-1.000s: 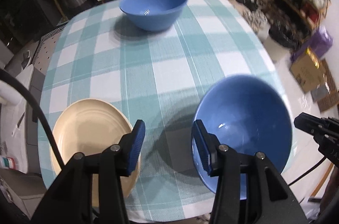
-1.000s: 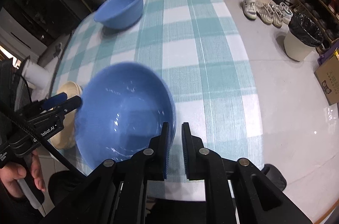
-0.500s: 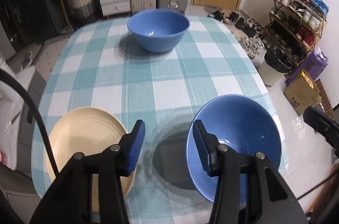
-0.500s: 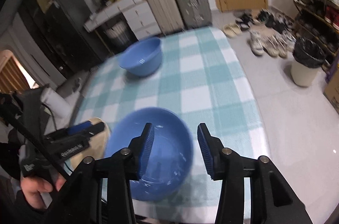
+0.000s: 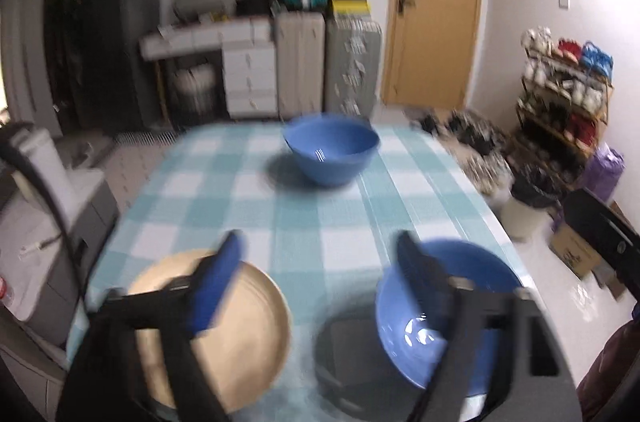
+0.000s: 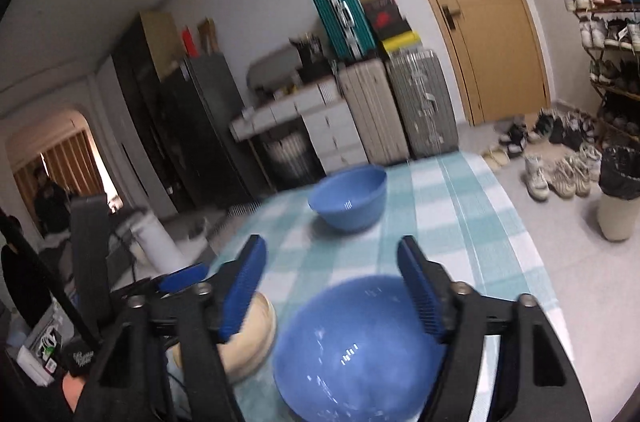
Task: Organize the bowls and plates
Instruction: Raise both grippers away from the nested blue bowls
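I've got both grippers up over the near edge of the counter [image 5: 320, 206], and neither has anything in it. The left gripper [image 5: 316, 258] has its fingers spread wide, one blue pad over the cream plate [image 5: 248, 318] at lower left, the other over the near blue bowl [image 5: 424, 338] at lower right. The right gripper [image 6: 332, 274] is just as wide apart, with that same near bowl [image 6: 352, 350] sitting at the bottom centre of its view, below and between the fingers. Nothing touching, as far as I can tell; the left view is smeared with motion.

The far blue bowl [image 5: 331, 154] sits alone up at the centre of the checked cloth, well apart from the other two pieces. In the right view it is just above the middle of the frame [image 6: 348, 198].

My read on handling: these bowls look glossy and rigid, ceramic or hard plastic, so likely slick under the pads and unforgiving if dropped. I'd pinch the rim, one finger inside the wall and one outside, rather than try to span the whole bowl. The plate lies flat and low, so its lip is the only purchase, and it sits near the counter's edge, so a nudge could slide it off.
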{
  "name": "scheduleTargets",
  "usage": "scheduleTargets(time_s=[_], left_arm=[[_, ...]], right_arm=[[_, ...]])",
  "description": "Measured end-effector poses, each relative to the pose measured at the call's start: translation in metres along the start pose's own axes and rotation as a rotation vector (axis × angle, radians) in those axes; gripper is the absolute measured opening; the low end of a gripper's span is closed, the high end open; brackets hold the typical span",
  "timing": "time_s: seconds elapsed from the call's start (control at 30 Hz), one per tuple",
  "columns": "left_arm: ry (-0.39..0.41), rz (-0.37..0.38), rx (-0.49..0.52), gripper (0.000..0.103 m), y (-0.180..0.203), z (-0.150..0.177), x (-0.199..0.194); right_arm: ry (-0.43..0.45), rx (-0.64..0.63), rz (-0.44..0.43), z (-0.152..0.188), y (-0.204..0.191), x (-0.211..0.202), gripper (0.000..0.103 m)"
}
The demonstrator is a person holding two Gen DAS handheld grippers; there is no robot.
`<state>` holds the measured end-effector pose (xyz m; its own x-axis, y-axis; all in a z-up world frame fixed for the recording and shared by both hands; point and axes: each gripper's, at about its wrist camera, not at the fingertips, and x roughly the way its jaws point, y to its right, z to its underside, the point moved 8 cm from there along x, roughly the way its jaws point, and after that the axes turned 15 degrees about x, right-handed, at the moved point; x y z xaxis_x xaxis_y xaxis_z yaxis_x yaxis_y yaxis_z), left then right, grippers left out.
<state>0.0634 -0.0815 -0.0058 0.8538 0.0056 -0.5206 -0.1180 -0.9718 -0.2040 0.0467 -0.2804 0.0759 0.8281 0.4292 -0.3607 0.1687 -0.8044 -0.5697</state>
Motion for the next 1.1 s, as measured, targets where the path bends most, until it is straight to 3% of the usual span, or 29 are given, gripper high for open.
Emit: scheduleTargets(time_s=[0.1,0.3,0.4,0.57,0.73,0.83,1.03,1.1], left_arm=[[0.078,-0.051,0.02,0.097,-0.006,-0.002,-0.013],[0.103,-0.029,-0.013,0.098,-0.017,0.005,-0.01],[0.126,-0.016,-0.014,0.098,-0.016,0.007,-0.01],[0.105,-0.013,0.029,0.098,-0.012,0.01,-0.003],[0.091,0.021,-0.016,0.098,-0.015,0.013,-0.004],[0.131,-0.004,-0.025,0.098,-0.017,0.013,-0.011],[0.137,-0.051,-0.012,0.1,-0.018,0.014,-0.011],[0.136,-0.036,-0.029,0.102,-0.02,0.015,-0.009]], right_arm=[[0.018,-0.039,-0.032,0.008,-0.012,0.0,0.077],[0.063,-0.061,-0.052,0.028,-0.02,0.004,0.083],[0.098,-0.069,-0.052,0.033,-0.02,0.002,0.092],[0.096,-0.115,-0.049,0.04,-0.023,0.002,0.092],[0.091,-0.148,-0.023,0.045,-0.023,0.006,0.092],[0.089,-0.133,-0.016,0.044,-0.019,0.006,0.092],[0.065,-0.074,0.006,0.04,-0.003,0.01,0.093],[0.065,-0.029,0.003,0.037,0.004,0.011,0.093]])
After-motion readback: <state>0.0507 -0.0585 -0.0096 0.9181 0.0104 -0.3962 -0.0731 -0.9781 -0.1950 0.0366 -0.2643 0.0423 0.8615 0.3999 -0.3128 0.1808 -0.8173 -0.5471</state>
